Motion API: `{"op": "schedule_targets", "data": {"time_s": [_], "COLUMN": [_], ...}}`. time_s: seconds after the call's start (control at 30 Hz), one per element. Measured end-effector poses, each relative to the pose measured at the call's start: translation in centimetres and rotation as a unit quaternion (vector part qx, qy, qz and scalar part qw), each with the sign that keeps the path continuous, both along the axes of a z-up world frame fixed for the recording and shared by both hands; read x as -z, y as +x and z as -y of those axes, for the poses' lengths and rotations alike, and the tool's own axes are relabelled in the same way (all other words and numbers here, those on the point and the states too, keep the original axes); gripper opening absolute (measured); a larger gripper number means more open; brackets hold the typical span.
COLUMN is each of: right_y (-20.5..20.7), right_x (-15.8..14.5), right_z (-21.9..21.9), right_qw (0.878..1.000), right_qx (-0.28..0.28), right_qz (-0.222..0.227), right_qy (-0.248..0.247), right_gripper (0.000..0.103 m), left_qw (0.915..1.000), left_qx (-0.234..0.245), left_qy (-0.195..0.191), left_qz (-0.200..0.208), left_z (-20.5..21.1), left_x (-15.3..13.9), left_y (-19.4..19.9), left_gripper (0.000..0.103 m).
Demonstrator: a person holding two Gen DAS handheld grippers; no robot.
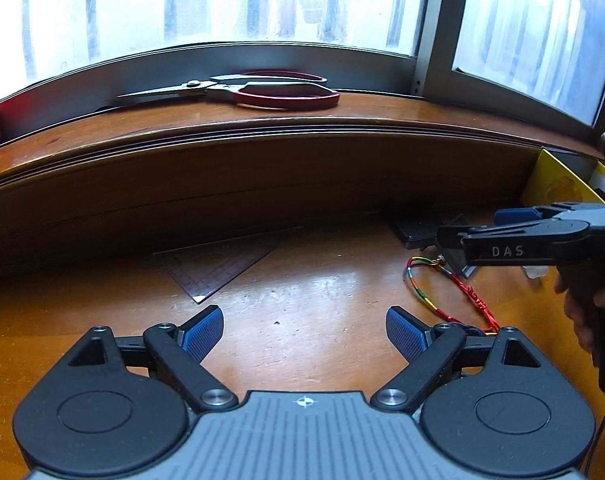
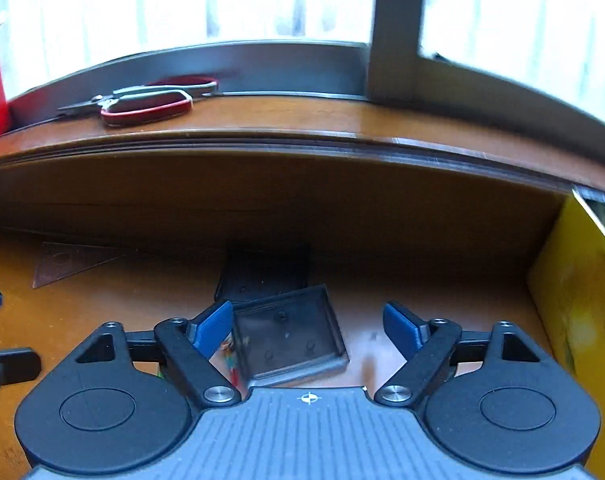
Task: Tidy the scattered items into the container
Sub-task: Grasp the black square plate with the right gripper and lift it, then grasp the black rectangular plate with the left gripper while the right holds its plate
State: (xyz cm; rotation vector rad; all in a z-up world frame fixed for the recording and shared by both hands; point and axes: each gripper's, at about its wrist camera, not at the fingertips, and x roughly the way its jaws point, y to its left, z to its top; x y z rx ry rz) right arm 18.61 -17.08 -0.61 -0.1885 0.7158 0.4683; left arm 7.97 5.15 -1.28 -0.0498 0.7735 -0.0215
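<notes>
Where wooden desk (image 1: 310, 312) meets windowsill (image 1: 262, 120), scissors (image 1: 238, 90) on sill, both grippers (image 1: 304, 334) (image 2: 306, 330) agape, empty

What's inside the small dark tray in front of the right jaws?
The dark tray looks empty: only moulded round marks on its floor show. Its near-left corner is hidden by the right gripper, where the coloured cord peeks out.

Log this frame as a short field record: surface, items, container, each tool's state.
surface: wooden desk
on sill: red-handled scissors
on desk: coloured string bracelet, clear set square
container: dark shallow tray, nothing clearly inside
left tool: open, empty
right tool: open, over tray, gripping nothing
</notes>
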Motion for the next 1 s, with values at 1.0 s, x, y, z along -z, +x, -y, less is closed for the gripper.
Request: {"op": "schedule_targets", "data": {"time_s": [1.0], "right_y": [-8.1], "right_x": [-1.7], "right_z": [11.9], "right_qw": [0.990], "right_qx": [0.051], "right_qz": [-0.088], "right_qy": [0.093], "right_gripper": [0.058], "left_qw": [0.9977], "left_qx": [-0.063], "left_qy": [0.004], "left_qz": [-0.024], "left_z": [13.4], "left_x": [2.4], "left_y": [12.7], "left_gripper": [0.090]}}
